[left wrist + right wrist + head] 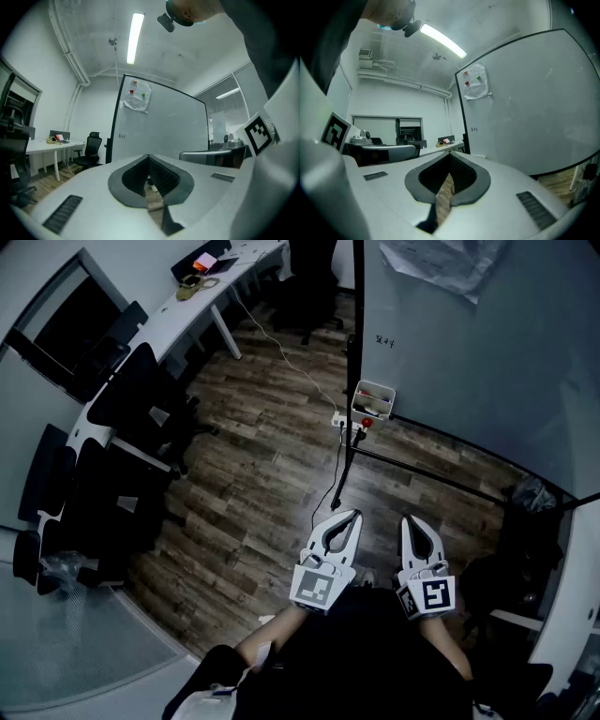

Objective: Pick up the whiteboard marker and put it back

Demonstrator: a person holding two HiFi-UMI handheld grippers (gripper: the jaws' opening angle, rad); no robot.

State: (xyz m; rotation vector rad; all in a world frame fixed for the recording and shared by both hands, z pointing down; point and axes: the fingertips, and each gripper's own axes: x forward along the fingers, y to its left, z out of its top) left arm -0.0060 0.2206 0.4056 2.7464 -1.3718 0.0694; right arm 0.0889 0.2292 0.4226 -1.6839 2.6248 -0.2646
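Left claw (352, 514), right claw (409, 519): both closed

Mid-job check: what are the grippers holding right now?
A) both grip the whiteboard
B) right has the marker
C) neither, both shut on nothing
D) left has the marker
C: the left gripper and right gripper each show jaws closed tip to tip, with only floor visible through the gap.

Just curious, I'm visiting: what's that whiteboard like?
The whiteboard is big, white and black-framed, upright on a black stand on the wood floor. It's nearly blank, with small writing near one edge. A crumpled sheet hangs near the top under red and green magnets, and a white box sits at its lower corner.
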